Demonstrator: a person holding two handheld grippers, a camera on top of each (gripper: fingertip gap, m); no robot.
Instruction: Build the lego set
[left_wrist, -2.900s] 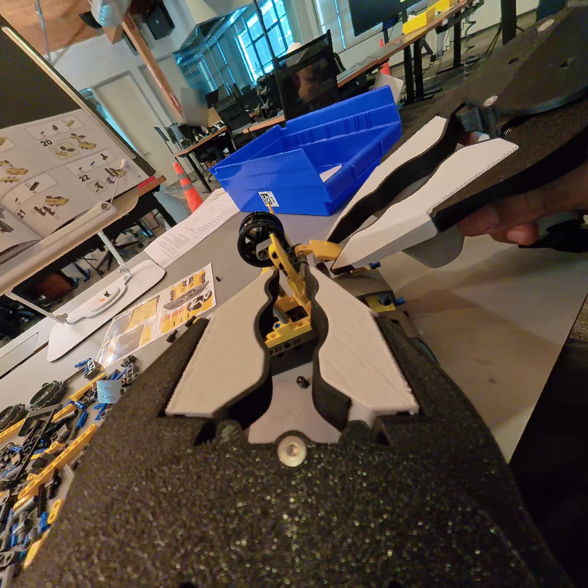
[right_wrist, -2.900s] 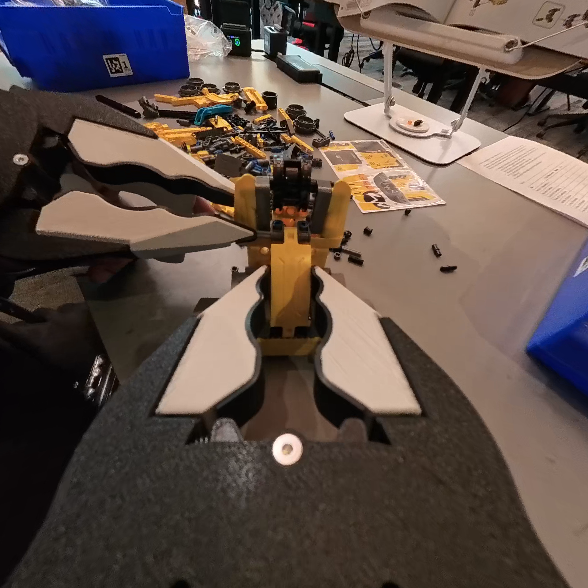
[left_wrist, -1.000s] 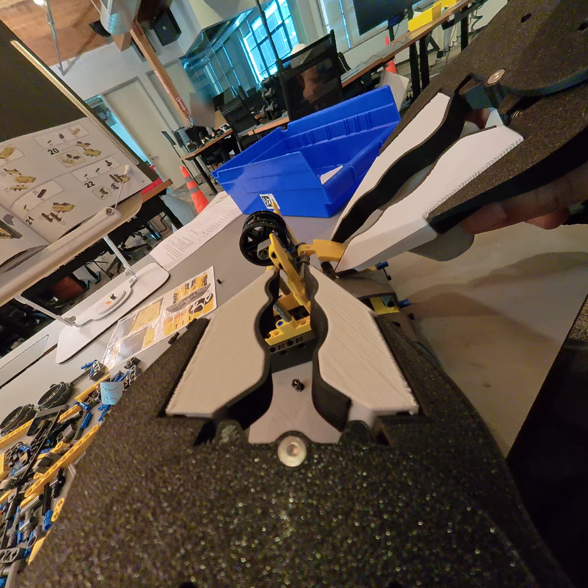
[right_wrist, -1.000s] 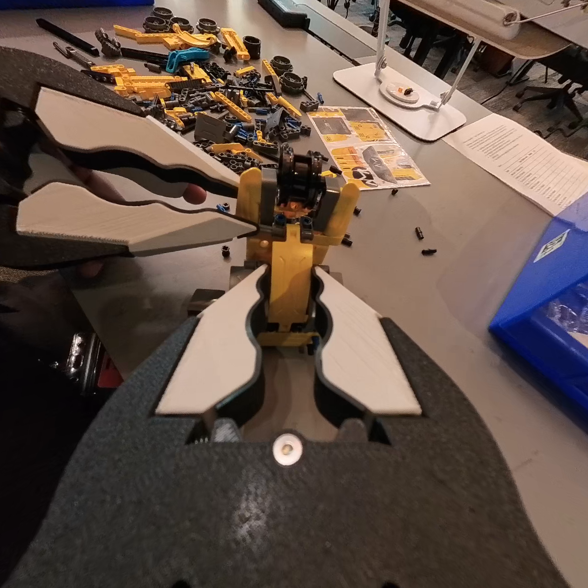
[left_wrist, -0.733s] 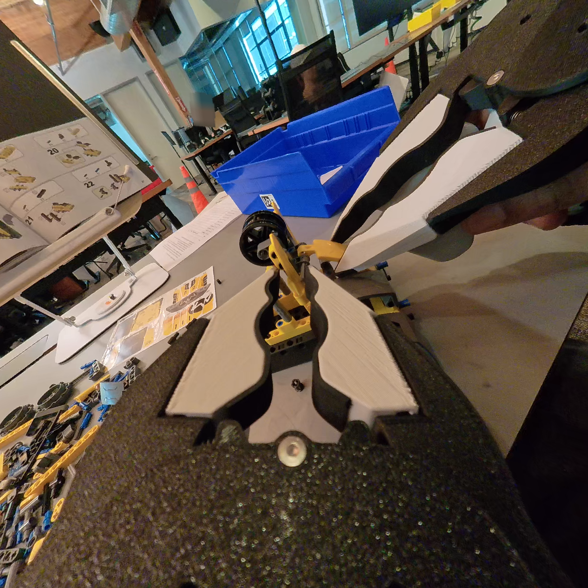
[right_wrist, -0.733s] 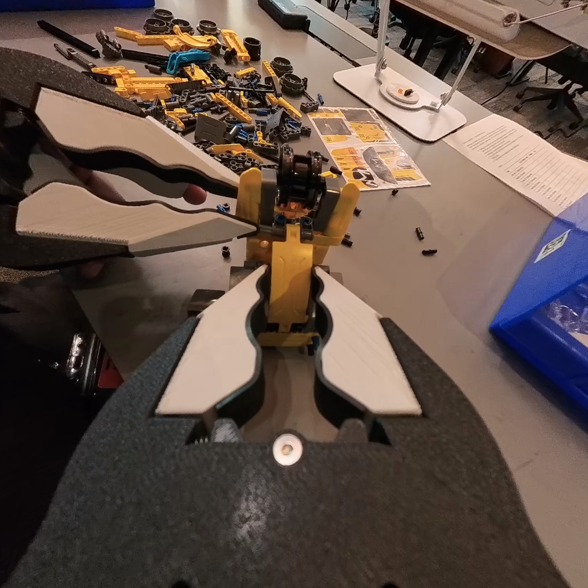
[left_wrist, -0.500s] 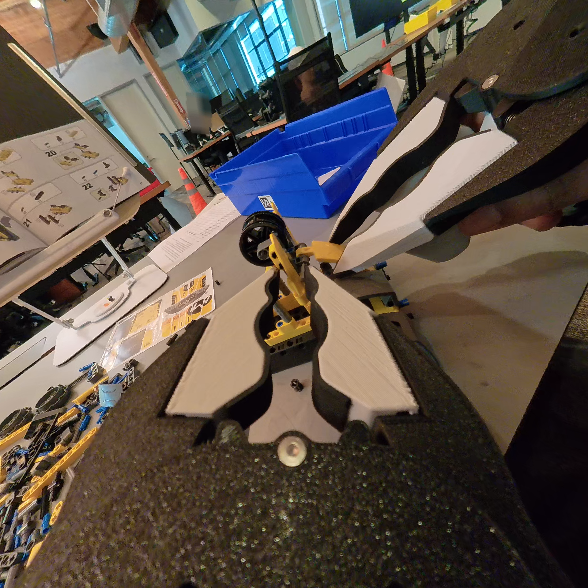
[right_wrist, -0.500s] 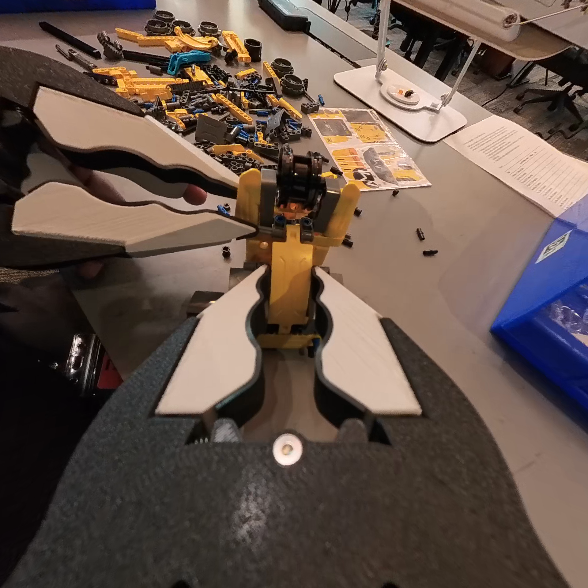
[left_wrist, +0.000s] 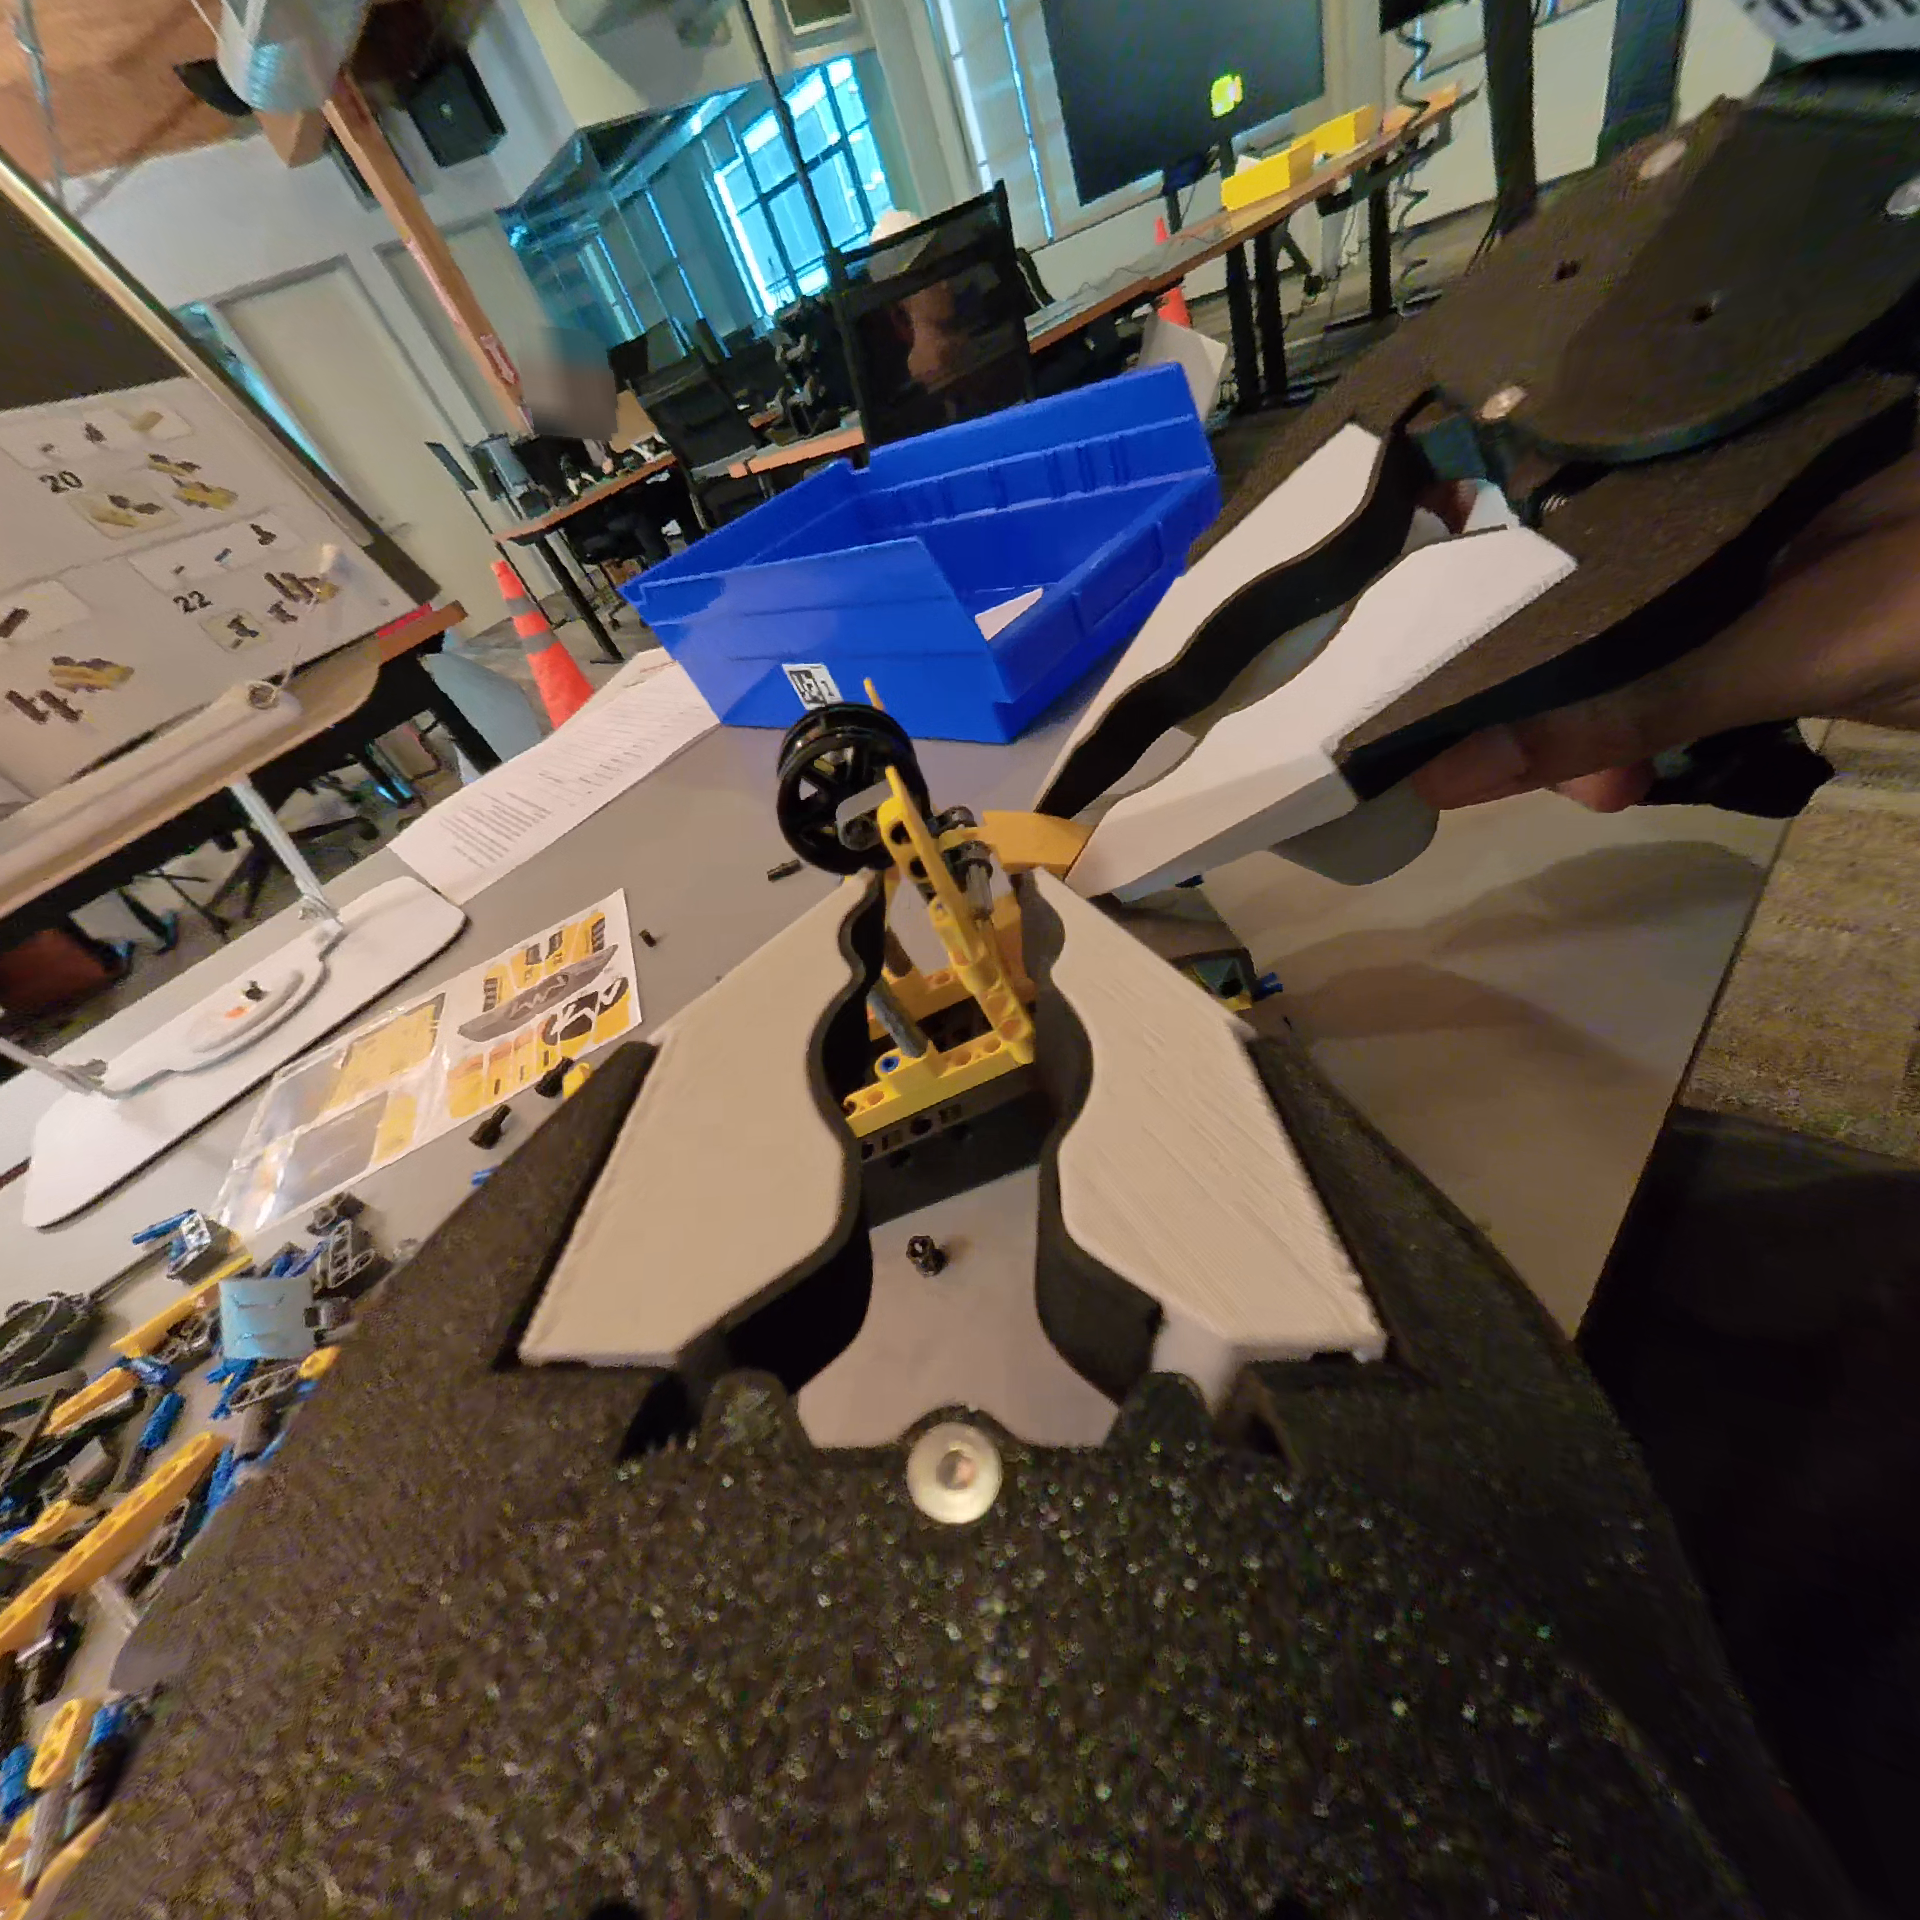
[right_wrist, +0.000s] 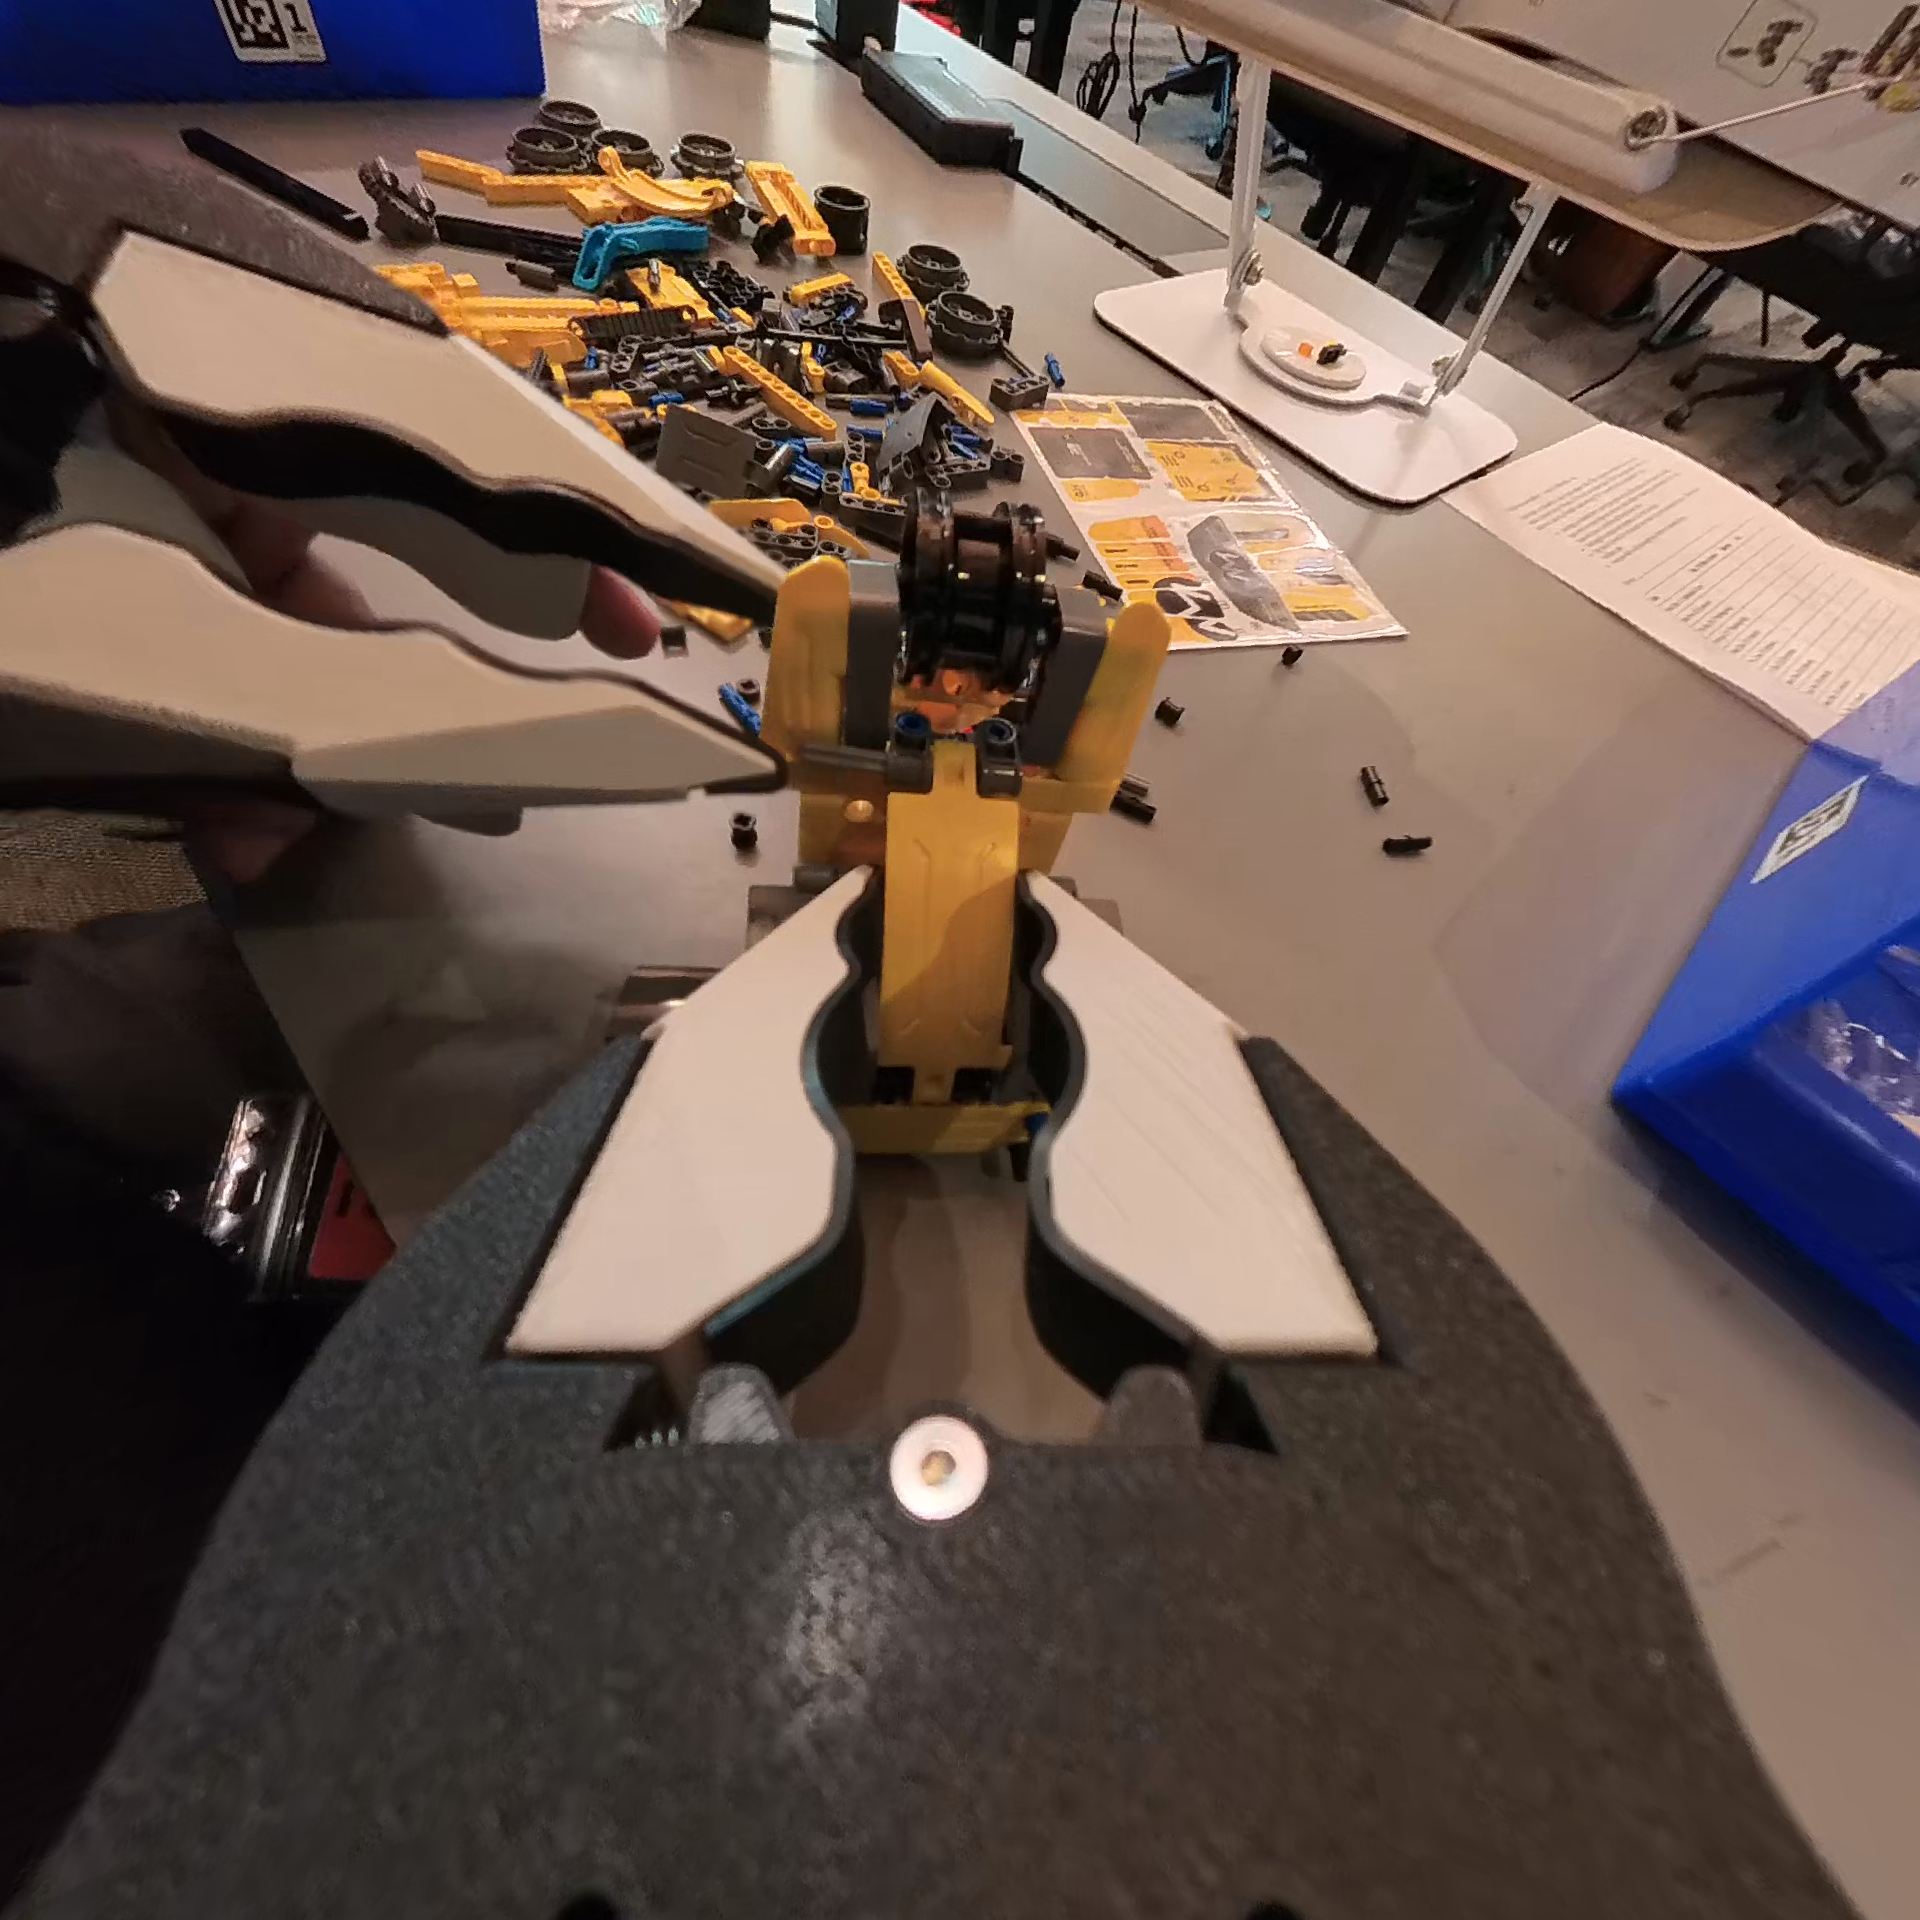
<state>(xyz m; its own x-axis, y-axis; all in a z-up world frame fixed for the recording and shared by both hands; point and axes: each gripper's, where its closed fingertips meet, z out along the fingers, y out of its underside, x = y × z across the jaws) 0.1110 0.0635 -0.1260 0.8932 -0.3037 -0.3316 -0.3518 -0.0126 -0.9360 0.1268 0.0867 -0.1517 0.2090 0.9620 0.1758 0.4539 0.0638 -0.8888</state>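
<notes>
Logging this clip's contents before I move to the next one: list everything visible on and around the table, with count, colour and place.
brick model: one, yellow with black wheels on top, at the table's near edge, gripped from two sides
loose bricks: many, yellow, black, blue, one teal, heaped on the table behind the model
small pins: several, black, scattered right of the model
sticker sheet: one, yellow and black, flat beside the heap
printed paper: one, white, near the bin
blue bin: one, far side of the table
book stand: one, white, holding an open instruction booklet
left gripper: shut on the model
right gripper: shut on the model
</notes>
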